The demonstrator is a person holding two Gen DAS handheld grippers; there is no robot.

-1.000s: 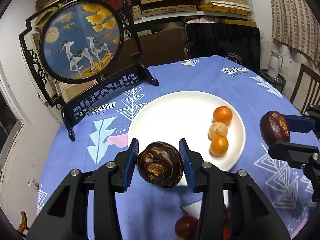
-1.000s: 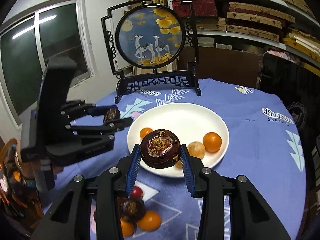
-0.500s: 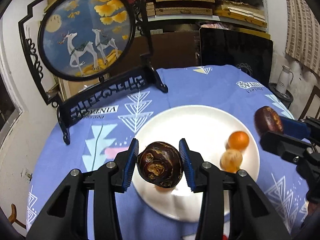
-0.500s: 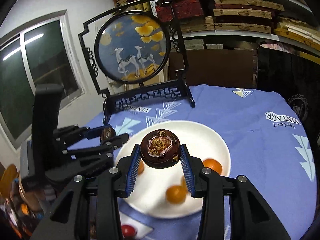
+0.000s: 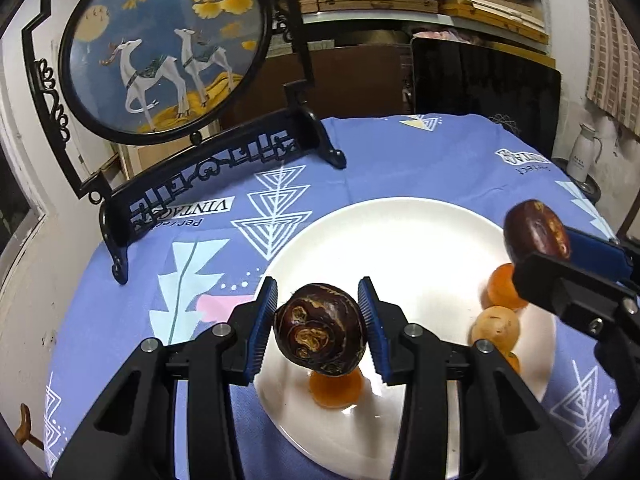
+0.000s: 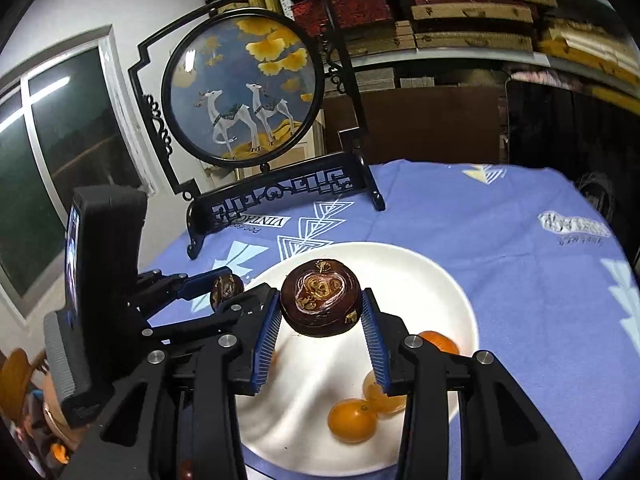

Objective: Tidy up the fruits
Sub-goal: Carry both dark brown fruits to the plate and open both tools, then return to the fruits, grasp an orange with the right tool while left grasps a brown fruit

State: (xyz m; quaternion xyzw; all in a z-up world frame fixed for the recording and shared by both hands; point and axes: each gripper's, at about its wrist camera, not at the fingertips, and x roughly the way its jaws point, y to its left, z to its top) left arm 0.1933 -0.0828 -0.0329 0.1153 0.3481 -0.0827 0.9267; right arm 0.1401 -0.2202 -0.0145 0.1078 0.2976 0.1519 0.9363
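Landmark: white plate, set on a table under a blue patterned tablecloth.

Tablecloth: runs out on all sides of the plate; printed triangles and lettering beyond the plate's far-left rim.

Deer screen: round picture in a black stand, upright on the cloth beyond the plate, to its far left. Shelves of flat boxes stand behind it, well apart from the plate.

Left gripper: over the plate's near-left rim, blue pads clenched on a dark brown fruit that hangs above the plate, clear of it.

Right gripper: over the plate's middle, clamped on a second dark fruit, flat marbled face up, also held clear of the plate.

Orange fruits: small, lying on the plate. From the left wrist view, one lies under the held fruit near the plate's near rim, others at its right side with a pale tan fruit touching them.
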